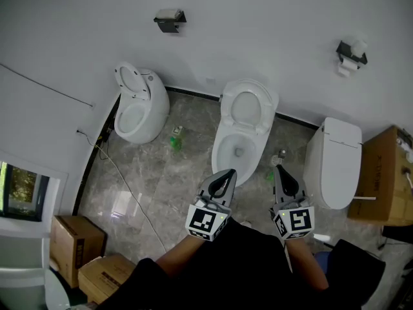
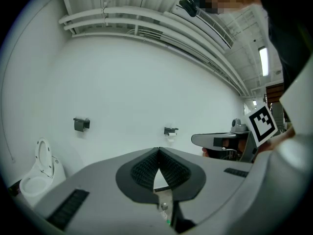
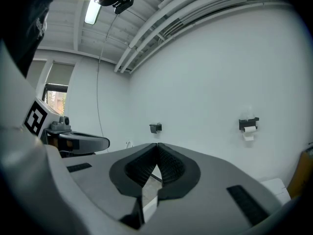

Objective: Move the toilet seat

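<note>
The middle toilet (image 1: pixel 233 152) is white, and its ring seat (image 1: pixel 248 106) is tipped up and back toward the wall, so the bowl shows. My left gripper (image 1: pixel 231 172) hovers just in front of the bowl's near rim, shut and holding nothing. The right gripper (image 1: pixel 276 167) hangs to the right of that bowl, also shut and empty. In the left gripper view the left gripper (image 2: pixel 157 149) has its ribbed pads together at the tips, pointing at the white wall. In the right gripper view the right gripper (image 3: pixel 156 144) looks the same.
A second toilet (image 1: pixel 137 106) with a raised seat stands at the left. A closed-lid toilet (image 1: pixel 335 160) stands at the right. A green bottle (image 1: pixel 176 139) sits on the marble floor between the left and middle toilets. Cardboard boxes (image 1: pixel 76 241) sit lower left, another box (image 1: pixel 386 176) at the right. A cable (image 1: pixel 122 179) crosses the floor.
</note>
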`<action>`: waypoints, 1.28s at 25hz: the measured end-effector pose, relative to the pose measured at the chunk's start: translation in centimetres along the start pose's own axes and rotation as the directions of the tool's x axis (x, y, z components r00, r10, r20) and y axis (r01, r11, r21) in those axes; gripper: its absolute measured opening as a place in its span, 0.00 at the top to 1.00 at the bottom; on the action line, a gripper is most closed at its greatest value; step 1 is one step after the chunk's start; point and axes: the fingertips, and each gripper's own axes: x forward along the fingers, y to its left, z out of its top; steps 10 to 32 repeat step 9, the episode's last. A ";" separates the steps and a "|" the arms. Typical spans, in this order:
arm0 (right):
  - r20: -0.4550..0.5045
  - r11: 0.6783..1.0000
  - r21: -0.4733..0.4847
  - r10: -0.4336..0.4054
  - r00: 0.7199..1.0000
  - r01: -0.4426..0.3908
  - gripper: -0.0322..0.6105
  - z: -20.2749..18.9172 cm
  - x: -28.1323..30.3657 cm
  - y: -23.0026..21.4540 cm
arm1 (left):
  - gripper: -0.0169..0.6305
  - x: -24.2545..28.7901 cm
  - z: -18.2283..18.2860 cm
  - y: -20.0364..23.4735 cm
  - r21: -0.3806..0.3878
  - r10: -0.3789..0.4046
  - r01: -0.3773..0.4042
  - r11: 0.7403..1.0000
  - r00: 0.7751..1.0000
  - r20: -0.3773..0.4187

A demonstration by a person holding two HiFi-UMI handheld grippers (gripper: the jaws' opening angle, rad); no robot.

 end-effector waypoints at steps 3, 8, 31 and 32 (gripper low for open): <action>0.009 0.999 0.022 -0.032 0.999 0.031 0.90 -0.3 -1.7 0.3 | 0.95 -0.8 0.5 -1.3 0.047 -0.004 0.001 0.999 0.999 0.047; 0.023 0.997 0.013 -0.081 0.996 0.081 0.90 0.8 -2.9 -0.4 | 0.95 -1.2 2.9 -2.7 0.035 -0.031 0.027 0.999 0.991 0.131; 0.027 0.996 0.001 -0.087 0.996 0.087 0.90 1.1 -3.0 -0.4 | 0.95 -1.3 3.3 -2.9 0.030 -0.040 0.036 0.999 0.989 0.139; 0.027 0.996 0.001 -0.087 0.996 0.087 0.90 1.1 -3.0 -0.4 | 0.95 -1.3 3.3 -2.9 0.030 -0.040 0.036 0.999 0.989 0.139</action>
